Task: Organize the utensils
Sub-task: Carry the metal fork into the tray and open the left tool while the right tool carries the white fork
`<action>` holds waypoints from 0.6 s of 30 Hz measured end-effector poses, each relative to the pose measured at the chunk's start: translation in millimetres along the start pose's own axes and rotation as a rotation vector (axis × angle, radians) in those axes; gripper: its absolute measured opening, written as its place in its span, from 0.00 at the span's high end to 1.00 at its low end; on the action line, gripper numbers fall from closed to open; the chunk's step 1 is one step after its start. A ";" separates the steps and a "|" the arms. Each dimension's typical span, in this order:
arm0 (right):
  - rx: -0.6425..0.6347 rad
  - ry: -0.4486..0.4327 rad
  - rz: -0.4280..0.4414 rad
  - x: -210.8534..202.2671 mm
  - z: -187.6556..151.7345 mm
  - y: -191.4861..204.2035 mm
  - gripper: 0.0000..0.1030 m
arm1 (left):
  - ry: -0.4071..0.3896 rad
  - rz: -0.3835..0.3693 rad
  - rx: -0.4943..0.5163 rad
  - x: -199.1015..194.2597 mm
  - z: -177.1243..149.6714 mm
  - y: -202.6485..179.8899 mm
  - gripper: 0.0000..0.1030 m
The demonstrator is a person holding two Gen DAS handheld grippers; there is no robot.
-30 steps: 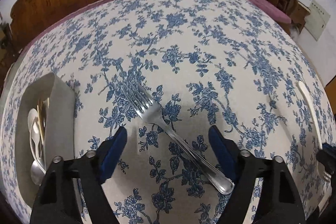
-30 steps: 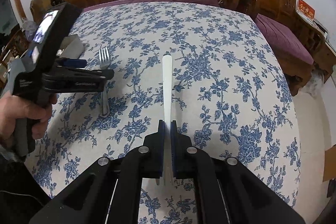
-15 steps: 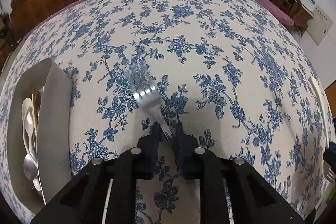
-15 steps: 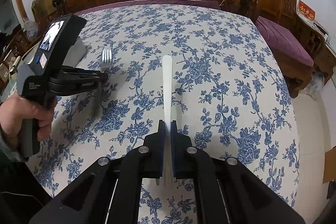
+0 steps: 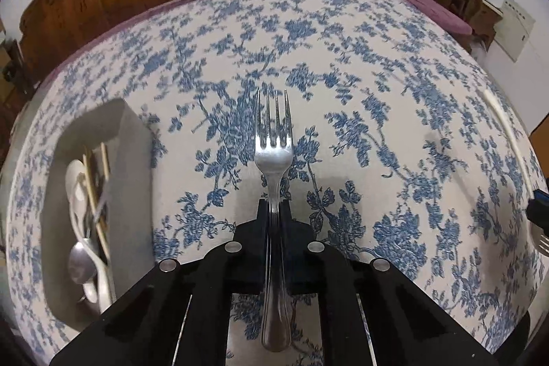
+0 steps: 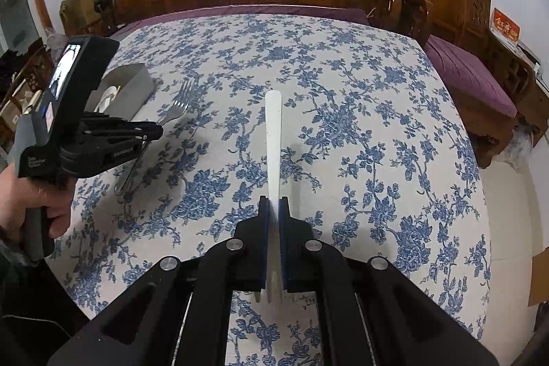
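The left gripper (image 5: pixel 273 206) has its jaws closing on the handle of the metal fork (image 5: pixel 272 139), pads pressed to the shaft, tines pointing away toward the far side of the table. In the right wrist view that fork (image 6: pixel 180 102) looks to be off the cloth at the tine end, its handle hanging below the jaws. Over on the right, the right gripper (image 6: pixel 273 204) is clamped nearly shut on a white plastic fork (image 6: pixel 273 139), long handle sticking forward, tines tucked back between the fingers.

The grey utensil tray (image 5: pixel 132 167) sits at the left edge of the floral tablecloth (image 5: pixel 377 74), already carrying spoons (image 5: pixel 80 259) and chopsticks (image 5: pixel 97 180).

Now the risks. The metal fork is pinched on a thin, slick shaft with plenty of weight on both sides of the pads, so it may well swivel in the grip or slide out on the way over. The tray is crowded, and tines coming in low could snag on the chopsticks or catch the near wall and shove the tray along the cloth. The white fork is light and bendy; held edge-on, it could twist loose. And both hands heading for one narrow tray invites a clash between the two grippers.
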State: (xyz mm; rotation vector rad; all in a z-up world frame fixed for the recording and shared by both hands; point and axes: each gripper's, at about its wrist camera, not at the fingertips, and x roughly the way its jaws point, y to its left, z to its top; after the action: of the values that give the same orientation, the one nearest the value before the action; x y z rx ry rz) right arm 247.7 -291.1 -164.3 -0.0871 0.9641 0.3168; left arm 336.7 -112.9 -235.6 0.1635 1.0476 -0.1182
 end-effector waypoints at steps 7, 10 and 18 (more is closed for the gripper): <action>-0.016 -0.005 0.029 -3.5 1.4 11.4 0.93 | -0.051 -0.028 0.015 -32.8 3.0 0.5 0.94; -0.027 -0.010 0.036 -5.7 1.3 18.3 0.93 | -0.069 -0.036 0.019 -43.7 2.9 3.1 0.94; -0.063 -0.017 0.063 -8.6 2.0 39.4 0.93 | -0.102 -0.048 0.022 -67.1 -1.5 18.0 0.94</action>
State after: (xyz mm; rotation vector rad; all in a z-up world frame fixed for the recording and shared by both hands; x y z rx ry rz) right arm 232.8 -255.2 -153.5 -0.1112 0.9411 0.4058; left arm 305.3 -93.7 -176.6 0.1504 0.9487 -0.1797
